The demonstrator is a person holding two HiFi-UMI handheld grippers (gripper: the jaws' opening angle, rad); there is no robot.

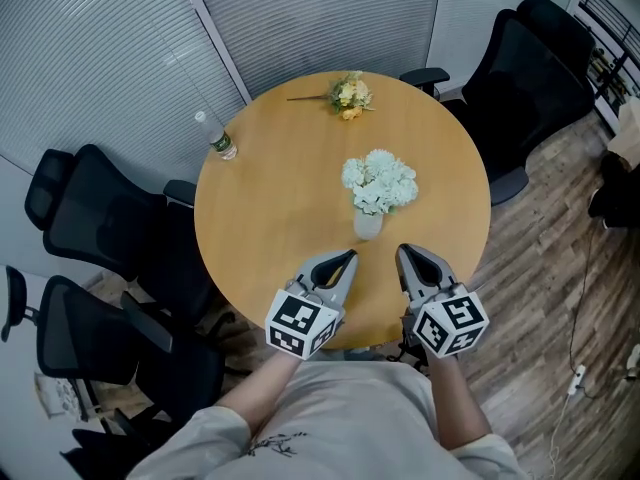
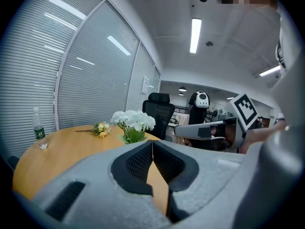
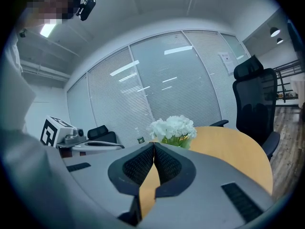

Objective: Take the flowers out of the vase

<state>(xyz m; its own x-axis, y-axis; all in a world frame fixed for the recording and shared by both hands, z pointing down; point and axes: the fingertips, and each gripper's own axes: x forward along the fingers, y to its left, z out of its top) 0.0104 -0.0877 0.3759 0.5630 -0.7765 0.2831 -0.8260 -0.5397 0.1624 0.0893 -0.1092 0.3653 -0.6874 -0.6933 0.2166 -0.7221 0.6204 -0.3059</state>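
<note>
A bunch of white flowers (image 1: 380,180) stands in a small pale vase (image 1: 368,224) near the middle of the round wooden table (image 1: 270,198). The white flowers (image 2: 134,120) show ahead in the left gripper view, and the same white flowers (image 3: 173,127) show ahead in the right gripper view. A small yellow bouquet (image 1: 349,95) lies flat at the table's far edge. My left gripper (image 1: 347,258) is shut and empty, short of the vase on its near left. My right gripper (image 1: 402,252) is shut and empty too, just near and right of the vase.
A clear water bottle (image 1: 215,137) stands at the table's far left edge. Black office chairs (image 1: 95,208) ring the table on the left, and another chair (image 1: 530,68) stands at the far right. Blinds cover the glass wall behind. The floor to the right is wood.
</note>
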